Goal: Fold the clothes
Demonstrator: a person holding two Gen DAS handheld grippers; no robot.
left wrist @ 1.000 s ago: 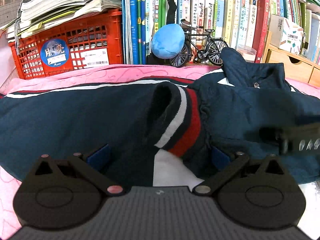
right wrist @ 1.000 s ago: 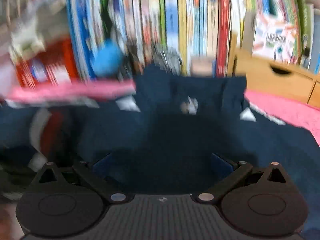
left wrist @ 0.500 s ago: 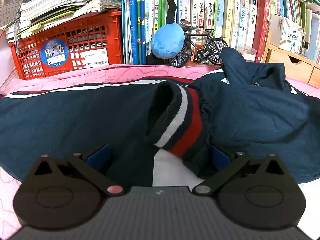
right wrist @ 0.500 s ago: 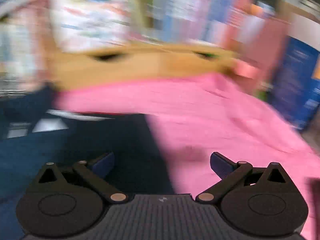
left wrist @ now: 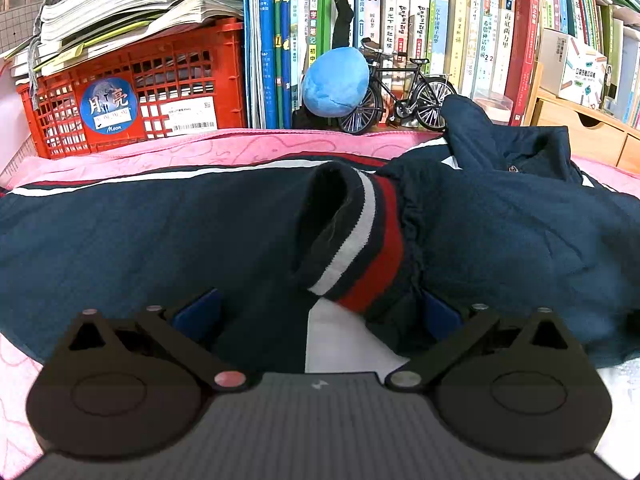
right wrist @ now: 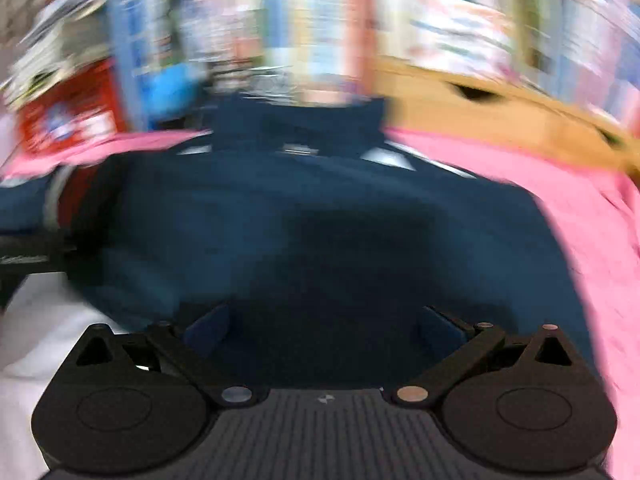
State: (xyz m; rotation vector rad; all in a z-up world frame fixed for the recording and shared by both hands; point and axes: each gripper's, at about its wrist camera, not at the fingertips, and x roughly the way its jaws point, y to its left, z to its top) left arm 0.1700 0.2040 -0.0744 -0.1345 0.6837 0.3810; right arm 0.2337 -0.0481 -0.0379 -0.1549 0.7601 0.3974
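A navy jacket [left wrist: 140, 240] with white and red stripes lies spread on a pink cloth [left wrist: 240, 146]. Its sleeve cuff [left wrist: 352, 240], striped white and red, lies folded over the body, with a white panel [left wrist: 340, 340] below it. My left gripper [left wrist: 320, 312] is open, its blue pads either side of the cuff's near end, not closed on it. In the blurred right wrist view, my right gripper [right wrist: 324, 328] is open low over the jacket's body [right wrist: 320, 220], below the collar [right wrist: 300, 124]. The left gripper's edge [right wrist: 24, 260] shows at far left.
Behind the cloth stand a red crate [left wrist: 132, 92] with papers, a row of books [left wrist: 420, 20], a blue plush ball [left wrist: 336, 82], a model bicycle [left wrist: 404, 96] and wooden drawers [left wrist: 580, 132]. Pink cloth [right wrist: 580, 208] lies bare to the jacket's right.
My right gripper swung away to the right over the pink cloth, then back over the jacket body; it is still moving fast. It has left the left wrist view. The left gripper has not moved.
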